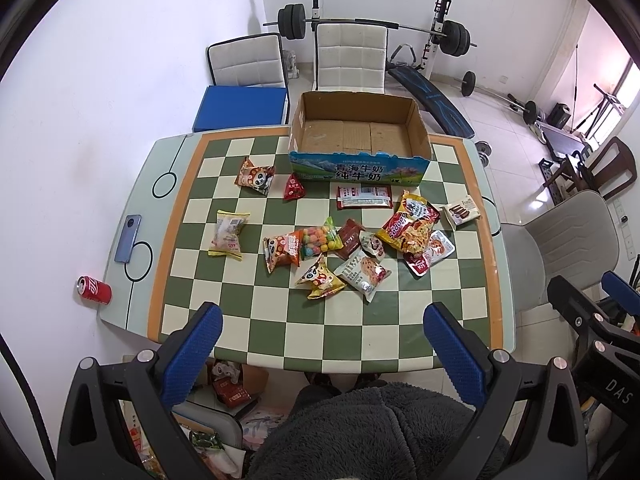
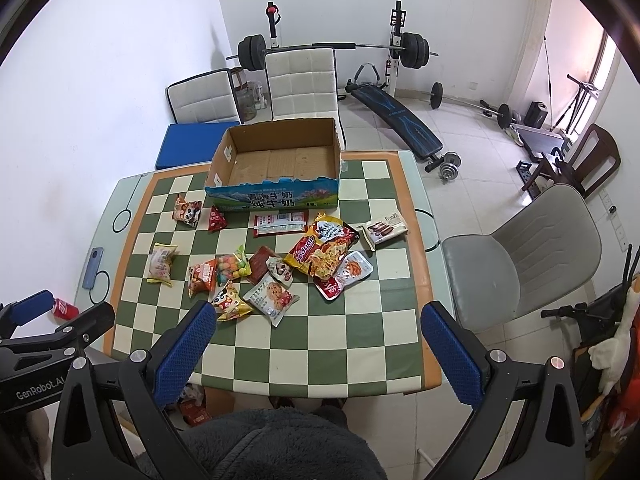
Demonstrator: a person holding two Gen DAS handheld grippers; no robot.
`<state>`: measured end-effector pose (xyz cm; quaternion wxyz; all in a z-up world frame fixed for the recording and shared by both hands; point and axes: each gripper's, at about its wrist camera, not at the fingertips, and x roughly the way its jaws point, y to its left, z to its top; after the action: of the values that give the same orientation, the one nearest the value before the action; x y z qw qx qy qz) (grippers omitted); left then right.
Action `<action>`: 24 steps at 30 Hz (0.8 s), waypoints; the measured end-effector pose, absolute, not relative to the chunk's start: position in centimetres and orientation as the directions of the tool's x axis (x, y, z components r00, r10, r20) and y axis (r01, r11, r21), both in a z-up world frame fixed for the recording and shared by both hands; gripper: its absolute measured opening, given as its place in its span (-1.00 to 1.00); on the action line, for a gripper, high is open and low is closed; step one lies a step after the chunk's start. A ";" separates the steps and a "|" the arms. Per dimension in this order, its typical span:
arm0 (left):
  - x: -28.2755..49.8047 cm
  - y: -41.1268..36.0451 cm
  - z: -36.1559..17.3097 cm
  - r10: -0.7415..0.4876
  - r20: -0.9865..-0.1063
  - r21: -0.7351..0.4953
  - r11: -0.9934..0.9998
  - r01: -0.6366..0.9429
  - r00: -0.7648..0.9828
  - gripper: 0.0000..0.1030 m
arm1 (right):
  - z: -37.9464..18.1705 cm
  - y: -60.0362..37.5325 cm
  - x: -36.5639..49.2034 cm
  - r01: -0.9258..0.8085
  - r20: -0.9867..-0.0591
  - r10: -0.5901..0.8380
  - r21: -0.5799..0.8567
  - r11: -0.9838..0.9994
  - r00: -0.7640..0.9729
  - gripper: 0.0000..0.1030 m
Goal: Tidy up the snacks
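Nothing has been packed yet: the cardboard box (image 1: 358,132) is seen empty at the far side of the checkered table (image 1: 360,340), and the snacks are scattered just in front of it. The step in hand is judged to be a first pick. The cookie packet (image 1: 362,273) and the panda packet (image 1: 319,278), nearest the grippers and farthest from the box, are best taken first, pinched at a crimped edge rather than across the puffed middle. The noodle bag (image 1: 406,222) overlaps others, so it is better lifted before those beneath. The left gripper (image 1: 322,344) is held wide, touching nothing; the right gripper (image 2: 318,346) is likewise wide and empty.
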<state>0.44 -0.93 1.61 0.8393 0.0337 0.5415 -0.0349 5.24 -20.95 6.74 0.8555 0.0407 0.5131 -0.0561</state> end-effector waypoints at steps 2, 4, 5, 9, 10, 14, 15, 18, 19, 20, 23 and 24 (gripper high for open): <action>0.5 -0.8 1.5 -0.021 -0.912 0.019 0.995 0.095 0.411 1.00 | 6.7 -20.9 5.2 0.136 -0.883 -0.054 0.011 0.991 0.467 1.00; 0.5 -1.0 1.6 -0.022 -0.912 0.018 0.995 0.095 0.409 1.00 | 6.6 -21.0 5.1 0.134 -0.884 -0.053 0.012 0.991 0.465 1.00; 0.5 -0.8 1.5 -0.023 -0.911 0.018 0.995 0.096 0.411 1.00 | 6.6 -21.0 5.2 0.135 -0.884 -0.052 0.012 0.991 0.465 1.00; 0.5 -0.8 1.5 -0.023 -0.911 0.018 0.995 0.094 0.411 1.00 | 6.6 -21.1 5.3 0.136 -0.883 -0.053 0.013 0.991 0.467 1.00; 0.5 -0.9 1.5 -0.023 -0.911 0.017 0.995 0.094 0.411 1.00 | 6.6 -21.1 5.3 0.135 -0.883 -0.051 0.014 0.991 0.467 1.00; 0.6 -1.1 1.4 -0.024 -0.913 0.017 0.995 0.098 0.406 1.00 | 6.7 -21.1 5.5 0.132 -0.885 -0.047 0.017 0.991 0.464 1.00; 0.7 -1.2 1.4 -0.025 -0.914 0.016 0.995 0.098 0.405 1.00 | 6.3 -21.3 5.1 0.131 -0.885 -0.044 0.019 0.991 0.463 1.00; 1.5 -1.5 0.7 -0.027 -0.916 0.015 0.995 0.100 0.400 1.00 | 6.2 -21.3 5.4 0.129 -0.887 -0.039 0.023 0.991 0.460 1.00; 1.7 -1.5 0.5 -0.027 -0.916 0.013 0.995 0.098 0.401 1.00 | 6.2 -21.3 5.4 0.130 -0.887 -0.039 0.024 0.991 0.459 1.00; 2.0 -1.5 0.4 -0.025 -0.912 0.014 0.996 0.092 0.409 1.00 | 6.1 -21.4 5.5 0.133 -0.889 -0.032 0.032 0.991 0.456 1.00; 3.3 -0.8 -0.5 -0.023 -0.907 0.005 0.998 0.065 0.420 1.00 | 4.8 -21.9 5.8 0.148 -0.894 0.000 0.074 0.986 0.448 1.00; 3.9 -0.3 -0.9 -0.013 -0.906 0.009 0.999 0.050 0.422 1.00 | 4.4 -22.0 6.2 0.154 -0.897 0.017 0.095 0.983 0.442 1.00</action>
<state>3.86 -0.29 -0.91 0.8431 0.0170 0.5372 -0.0187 6.18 -21.99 4.36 0.8452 0.0813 0.5266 -0.0407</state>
